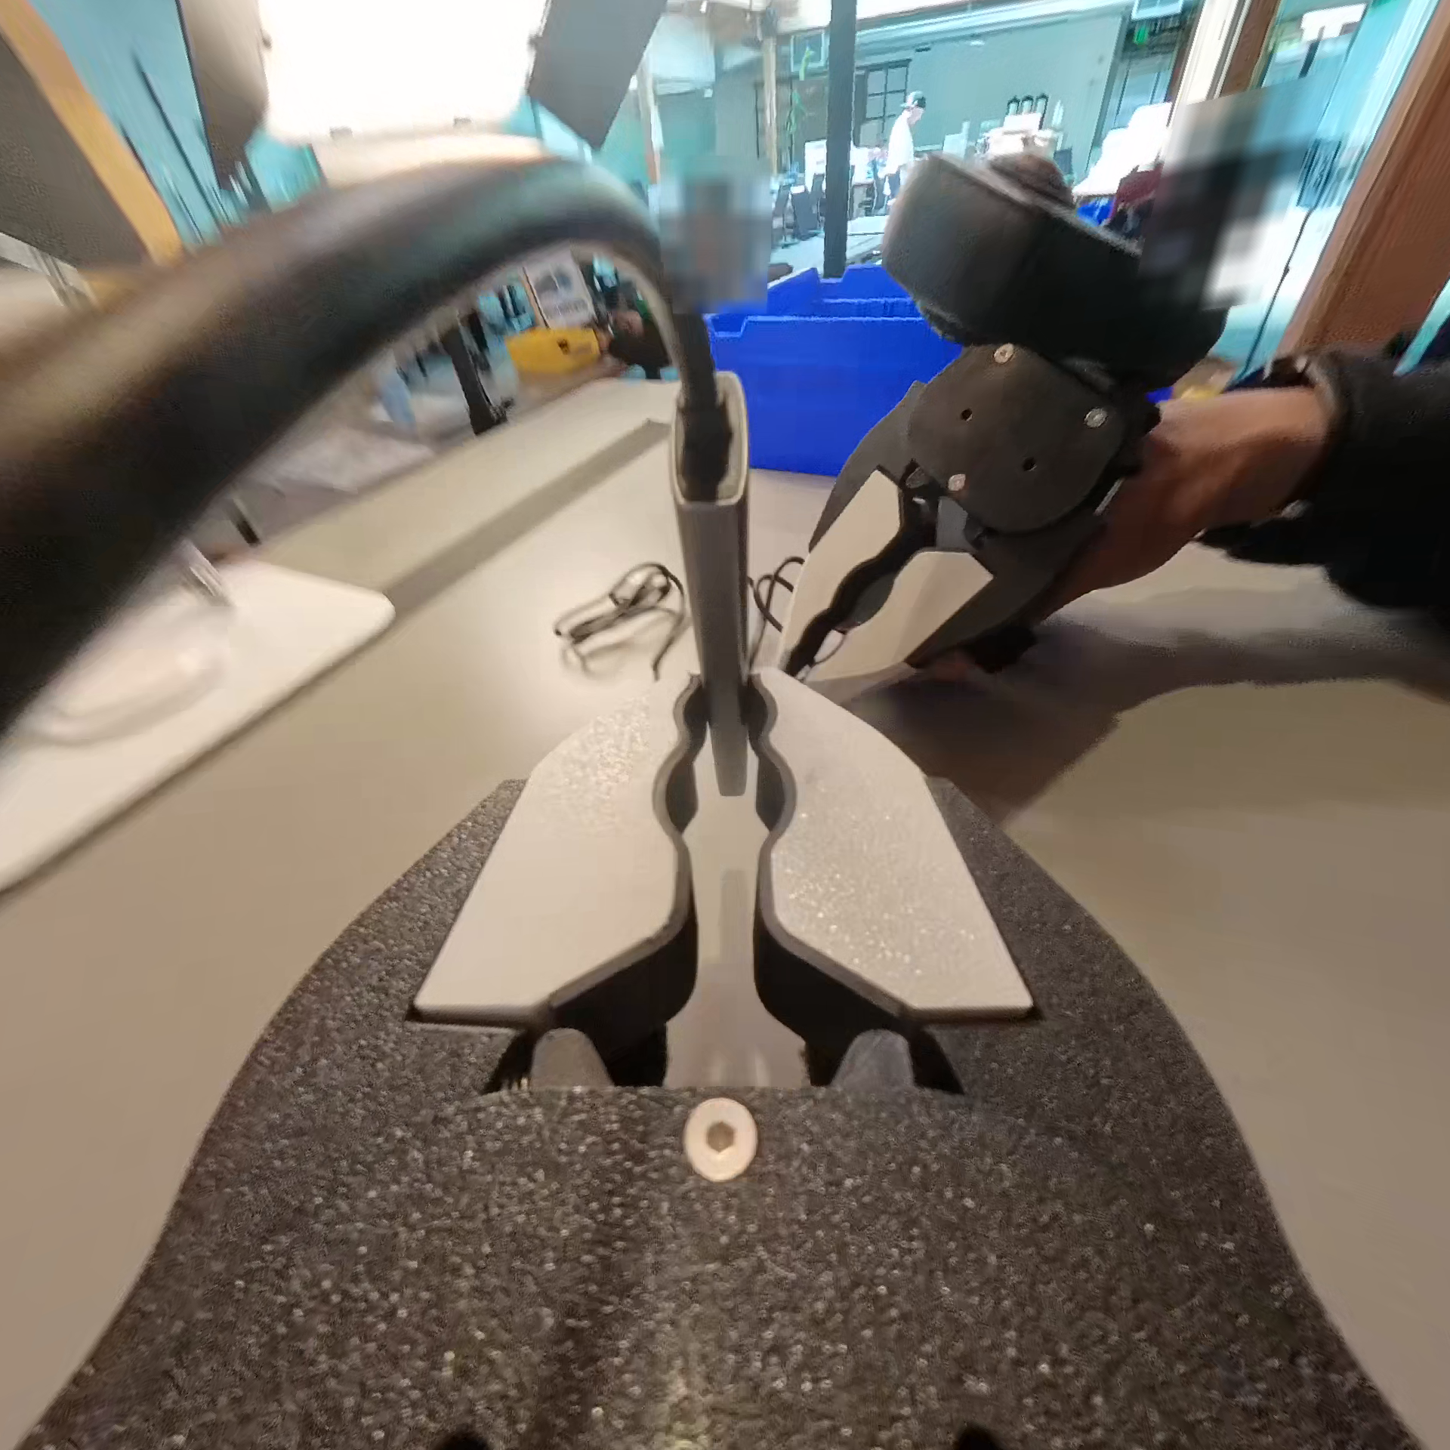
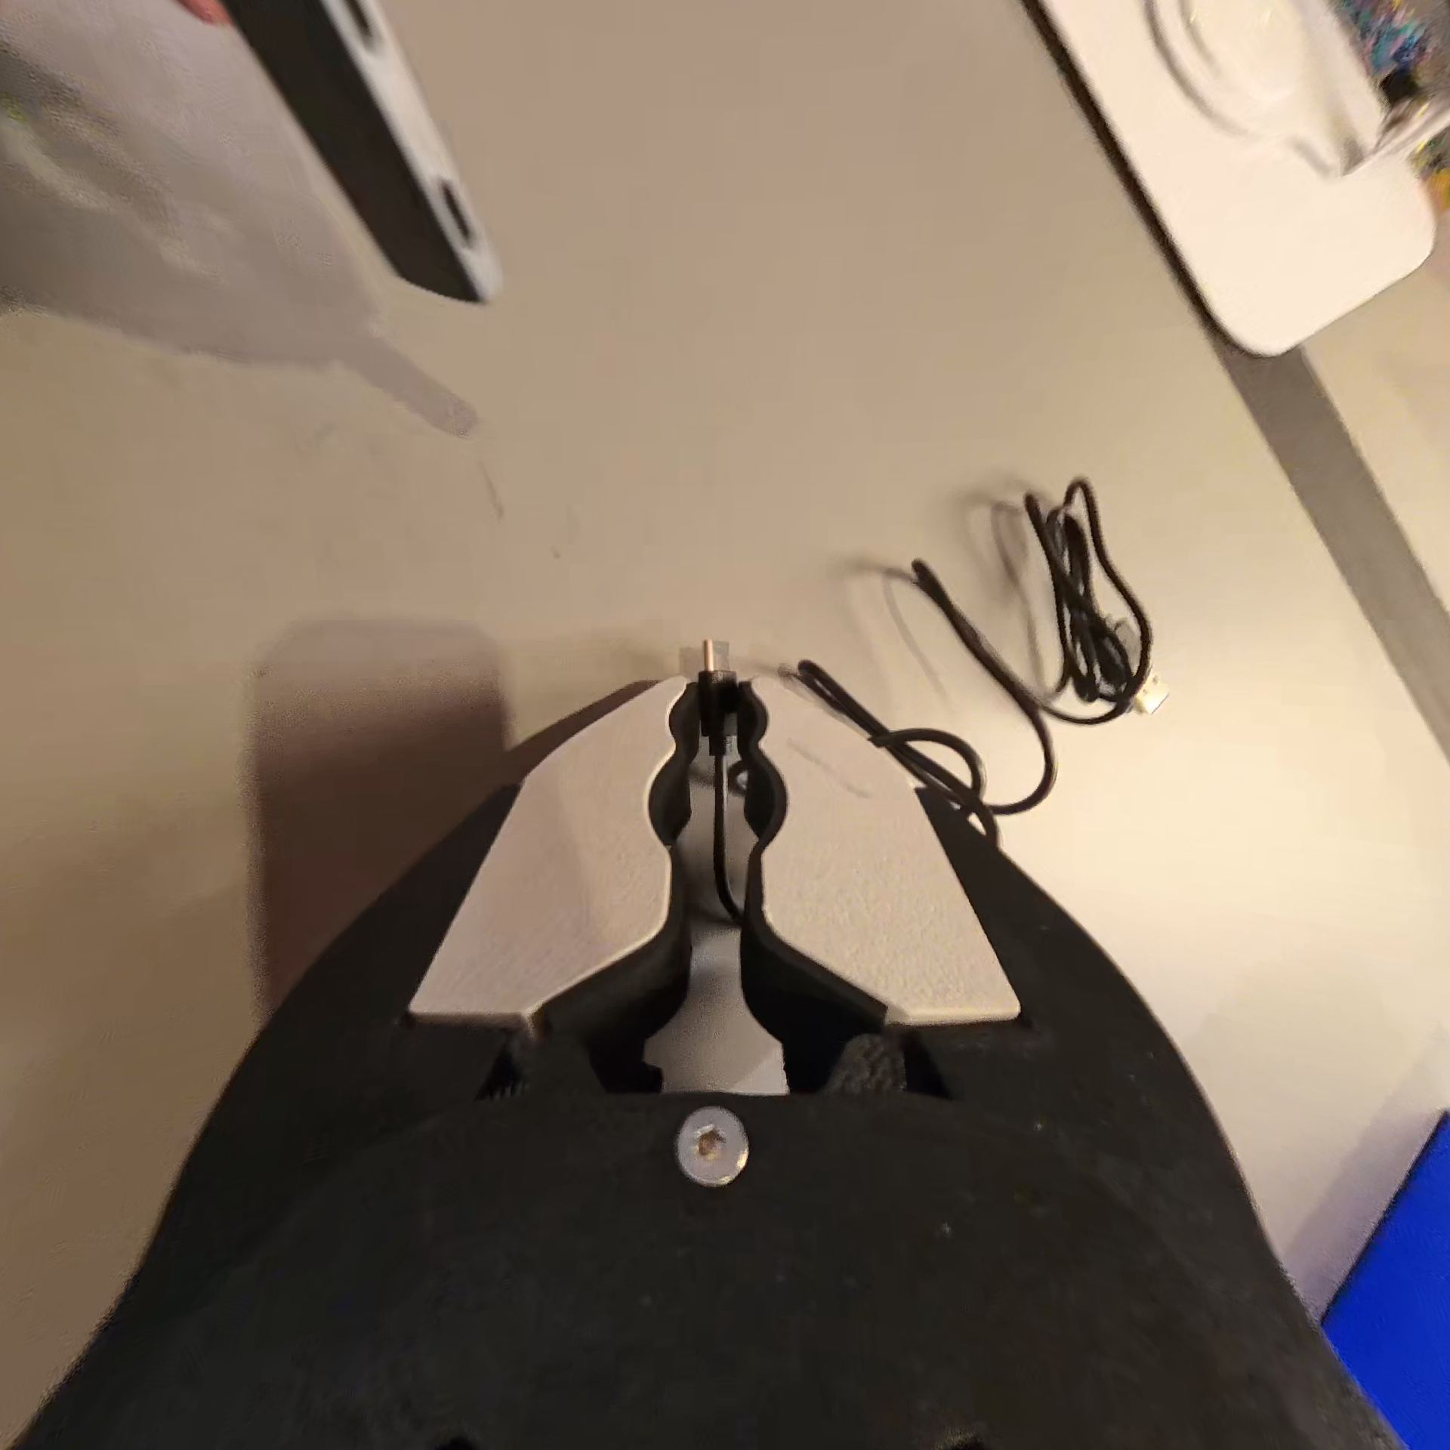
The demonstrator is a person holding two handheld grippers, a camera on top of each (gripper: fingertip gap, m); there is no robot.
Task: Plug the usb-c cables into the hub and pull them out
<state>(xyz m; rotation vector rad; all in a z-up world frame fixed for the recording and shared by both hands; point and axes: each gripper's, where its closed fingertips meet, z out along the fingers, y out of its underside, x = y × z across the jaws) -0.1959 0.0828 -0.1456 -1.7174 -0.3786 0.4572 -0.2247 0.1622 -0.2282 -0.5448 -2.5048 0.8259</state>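
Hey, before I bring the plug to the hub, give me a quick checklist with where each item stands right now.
1. Hub held: ok. The left gripper is shut on its lower end, and it stands upright with its thick black cable arching off the top.
2. Plug held: ok. The right gripper is shut on it.
3. Plug tip exposed: ok. The metal tip sticks out past the fingertips.
4. Cable slack: ok. The thin black cable lies loosely coiled on the table.
5. Free port on the hub: cannot tell, no port shows.
6. Plug lined up with the hub: not ok, the right gripper points down at the table.
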